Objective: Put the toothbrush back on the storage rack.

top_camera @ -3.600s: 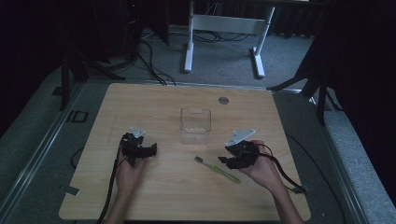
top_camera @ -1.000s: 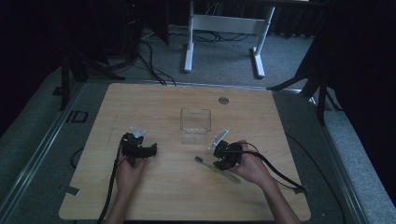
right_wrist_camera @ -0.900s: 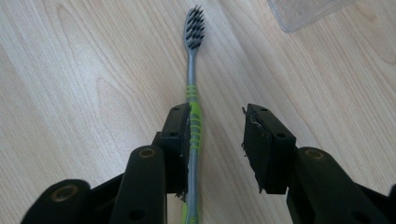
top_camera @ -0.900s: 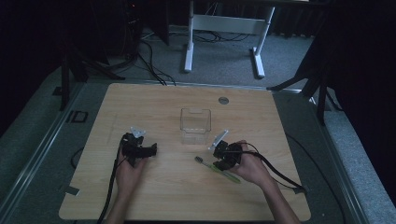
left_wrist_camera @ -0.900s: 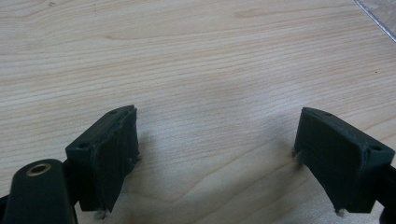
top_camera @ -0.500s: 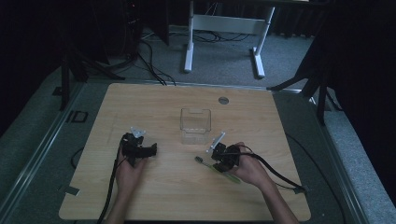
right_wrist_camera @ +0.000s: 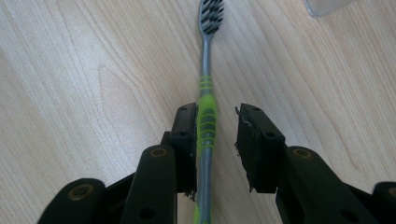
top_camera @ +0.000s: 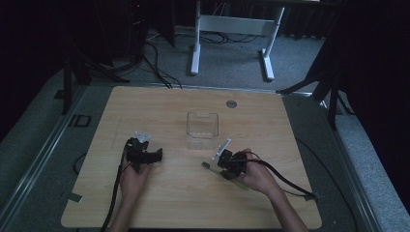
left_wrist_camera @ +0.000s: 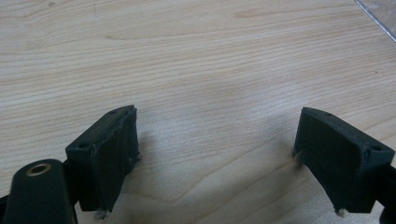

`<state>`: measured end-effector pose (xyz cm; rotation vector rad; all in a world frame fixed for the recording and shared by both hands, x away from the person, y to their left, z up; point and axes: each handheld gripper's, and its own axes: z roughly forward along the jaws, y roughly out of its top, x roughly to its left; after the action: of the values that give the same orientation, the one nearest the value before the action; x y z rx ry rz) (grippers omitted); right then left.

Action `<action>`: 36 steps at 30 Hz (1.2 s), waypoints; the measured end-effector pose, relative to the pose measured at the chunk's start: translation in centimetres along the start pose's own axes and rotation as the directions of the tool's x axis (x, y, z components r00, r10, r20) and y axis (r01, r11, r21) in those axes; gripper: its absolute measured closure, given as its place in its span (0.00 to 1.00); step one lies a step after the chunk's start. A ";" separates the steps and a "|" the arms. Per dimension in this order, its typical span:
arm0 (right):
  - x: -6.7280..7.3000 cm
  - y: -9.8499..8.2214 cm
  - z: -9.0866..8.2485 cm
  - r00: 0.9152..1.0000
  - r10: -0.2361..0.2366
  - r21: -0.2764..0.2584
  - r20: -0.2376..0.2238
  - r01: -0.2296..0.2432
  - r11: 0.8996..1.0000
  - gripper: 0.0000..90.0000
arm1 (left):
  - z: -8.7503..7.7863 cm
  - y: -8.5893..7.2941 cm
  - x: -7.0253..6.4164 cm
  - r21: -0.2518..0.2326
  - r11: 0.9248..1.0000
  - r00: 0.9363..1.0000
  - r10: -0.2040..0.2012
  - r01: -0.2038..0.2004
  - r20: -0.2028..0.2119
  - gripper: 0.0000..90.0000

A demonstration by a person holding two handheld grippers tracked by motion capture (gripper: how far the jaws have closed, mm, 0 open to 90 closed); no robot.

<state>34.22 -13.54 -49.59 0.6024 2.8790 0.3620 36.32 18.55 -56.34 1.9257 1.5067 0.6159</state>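
Note:
A grey and green toothbrush (right_wrist_camera: 208, 70) lies flat on the wooden table (top_camera: 164, 106), its bristle head (top_camera: 205, 165) pointing left of my right hand. My right gripper (right_wrist_camera: 217, 116) straddles the green grip. Its jaws have just been closing, with the handle between them. One pad sits against the handle and the other still stands off by a gap. In the high view my right gripper (top_camera: 223, 166) rests low over the brush, in front of a clear plastic box (top_camera: 202, 129). My left gripper (top_camera: 157, 155) rests on the table at the left, its jaws wide apart (left_wrist_camera: 217, 135) over bare wood.
The clear box stands upright near the table's middle; a corner of it (right_wrist_camera: 327, 5) lies just beyond the brush head. A round grey grommet (top_camera: 231, 103) sits near the far edge. Cables trail from both grippers toward the near edge.
My right gripper has moved left onto the toothbrush, turned along its handle, and its jaws have narrowed around it. The left gripper has stayed put.

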 end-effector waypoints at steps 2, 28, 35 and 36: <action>0.1 0.0 0.1 1.000 -0.002 0.001 -0.002 0.002 1.000 0.75 | 0.0 0.0 0.0 0.000 1.000 1.000 0.000 0.000 0.000 0.16; 0.4 0.2 1.4 1.000 -0.016 0.054 -0.023 0.017 0.998 0.75 | 0.0 0.0 0.0 0.001 1.000 1.000 0.001 -0.001 0.000 0.16; 0.3 0.3 1.7 1.000 -0.015 0.061 -0.026 0.017 0.998 0.76 | 0.0 0.0 0.0 0.001 1.000 1.000 0.000 0.000 0.000 0.16; 0.3 0.3 1.7 1.000 -0.015 0.061 -0.026 0.017 0.998 0.76 | 0.0 0.0 0.0 0.001 1.000 1.000 0.000 0.000 0.000 0.16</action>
<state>34.45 -12.81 -51.14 0.5884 2.9269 0.2821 36.32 18.55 -56.34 1.9263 1.5067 0.6152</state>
